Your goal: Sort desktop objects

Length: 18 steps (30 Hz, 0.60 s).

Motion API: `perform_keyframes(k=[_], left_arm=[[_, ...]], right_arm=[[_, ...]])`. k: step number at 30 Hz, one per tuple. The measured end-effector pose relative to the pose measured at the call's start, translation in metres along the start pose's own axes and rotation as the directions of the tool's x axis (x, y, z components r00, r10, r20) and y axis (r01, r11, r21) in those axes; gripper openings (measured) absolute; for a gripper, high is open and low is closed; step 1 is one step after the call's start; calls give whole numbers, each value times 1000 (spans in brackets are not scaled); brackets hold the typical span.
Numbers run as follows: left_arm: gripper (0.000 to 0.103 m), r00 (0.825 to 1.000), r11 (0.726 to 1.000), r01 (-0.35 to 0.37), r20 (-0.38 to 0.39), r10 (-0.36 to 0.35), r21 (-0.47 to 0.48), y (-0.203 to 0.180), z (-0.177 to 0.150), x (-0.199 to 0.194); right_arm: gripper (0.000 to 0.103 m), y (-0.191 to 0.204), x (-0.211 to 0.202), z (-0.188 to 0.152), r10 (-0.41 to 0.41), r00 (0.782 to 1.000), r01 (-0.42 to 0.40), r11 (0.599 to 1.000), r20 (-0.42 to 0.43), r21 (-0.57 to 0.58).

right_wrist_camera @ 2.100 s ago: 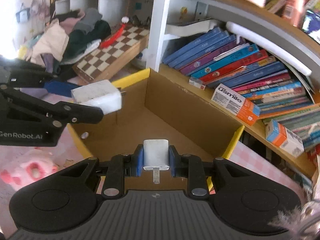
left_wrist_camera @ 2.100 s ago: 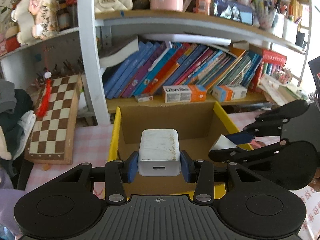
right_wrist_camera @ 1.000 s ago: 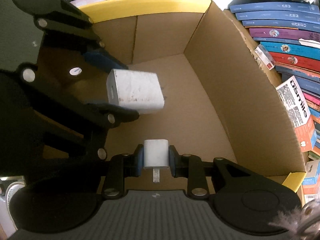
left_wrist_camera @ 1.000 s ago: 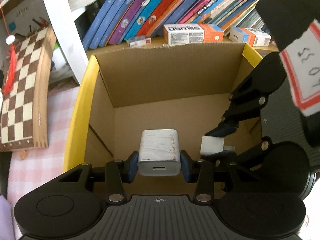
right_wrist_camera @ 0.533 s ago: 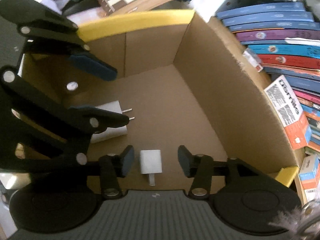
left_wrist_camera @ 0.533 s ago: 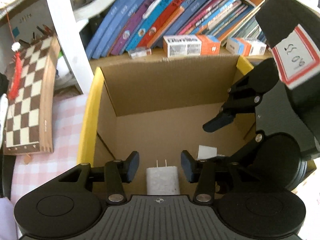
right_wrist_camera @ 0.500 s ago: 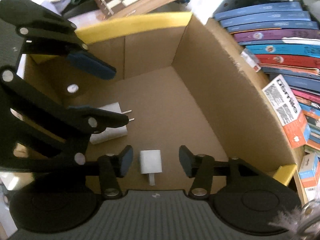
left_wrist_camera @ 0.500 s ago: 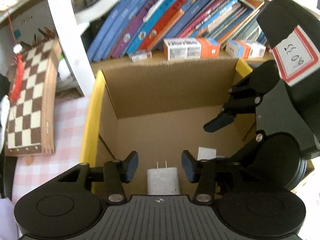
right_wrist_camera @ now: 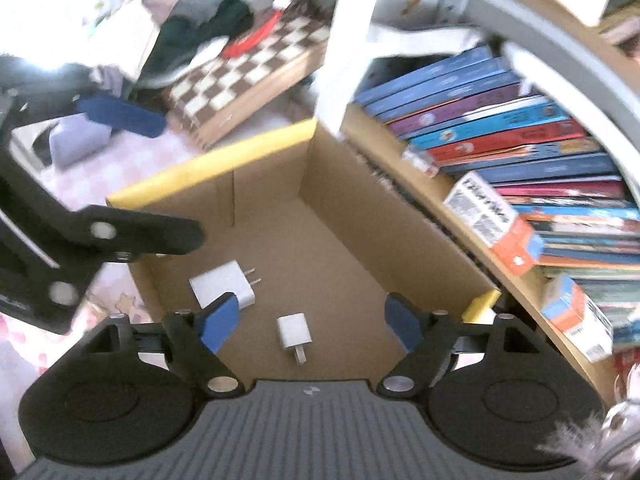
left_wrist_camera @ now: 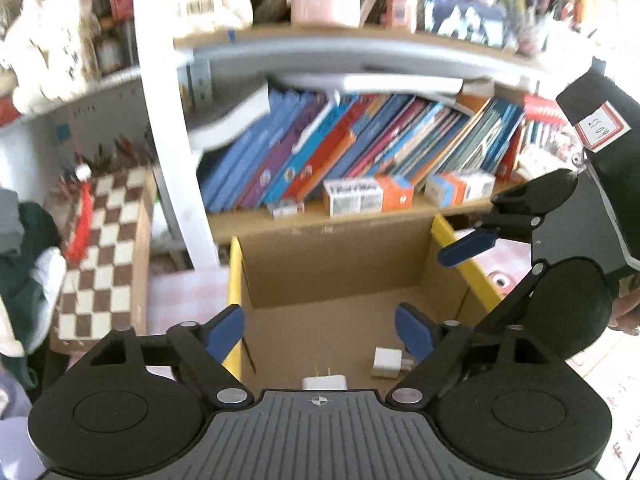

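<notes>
A cardboard box with yellow top edges point(left_wrist_camera: 336, 256) point(right_wrist_camera: 272, 184) stands in front of the bookshelf. On its floor lie a large white charger with two prongs point(right_wrist_camera: 224, 284) point(left_wrist_camera: 324, 382) and a small white charger point(right_wrist_camera: 294, 332) point(left_wrist_camera: 387, 360). My left gripper point(left_wrist_camera: 320, 330) is open and empty above the box's near side. My right gripper point(right_wrist_camera: 312, 326) is open and empty above the box; its open fingers point(left_wrist_camera: 468, 246) show at the right of the left wrist view. The left gripper's fingers point(right_wrist_camera: 120, 116) show at the left of the right wrist view.
A shelf of leaning books point(left_wrist_camera: 340, 156) with small cartons point(left_wrist_camera: 368, 196) runs behind the box. A chessboard point(left_wrist_camera: 104, 252) leans at the left beside a pile of clothes point(left_wrist_camera: 20, 264). The table has a pink checked cloth point(right_wrist_camera: 120, 160). A white shelf post point(left_wrist_camera: 168, 120) stands behind the box.
Both grippers let go of their chargers, which now lie on the box floor. Both grippers have since opened wider and risen up and back from the box.
</notes>
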<state>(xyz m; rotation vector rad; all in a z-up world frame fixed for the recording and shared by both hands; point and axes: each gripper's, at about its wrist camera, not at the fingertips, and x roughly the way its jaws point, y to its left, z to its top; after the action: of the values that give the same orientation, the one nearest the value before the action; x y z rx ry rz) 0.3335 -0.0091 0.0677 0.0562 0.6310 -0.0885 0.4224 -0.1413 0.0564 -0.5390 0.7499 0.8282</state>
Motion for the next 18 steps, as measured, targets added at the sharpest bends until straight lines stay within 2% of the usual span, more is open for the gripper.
perform_keyframes(k=[4,8,13,18], left_arm=[[90,999,1000,19,51,-18,-16,3,-6,-36],[93,996,999,32,90,-30,-26,8,-19,-71],[94,994,998,37,106,-31,-50,19,-41,-104],[94,994,996,53,99,-46,-67,27,-63,-129]], right_arm=[[83,4,-42,-12,-90,991,79,989,95,122],[83,18,-83,-30,-127,978,88,969,163,229],[83,48,-115,-51,-173,970,116,948,173,298],[83,82,-135,-71,-186,965,107,921,182,375]])
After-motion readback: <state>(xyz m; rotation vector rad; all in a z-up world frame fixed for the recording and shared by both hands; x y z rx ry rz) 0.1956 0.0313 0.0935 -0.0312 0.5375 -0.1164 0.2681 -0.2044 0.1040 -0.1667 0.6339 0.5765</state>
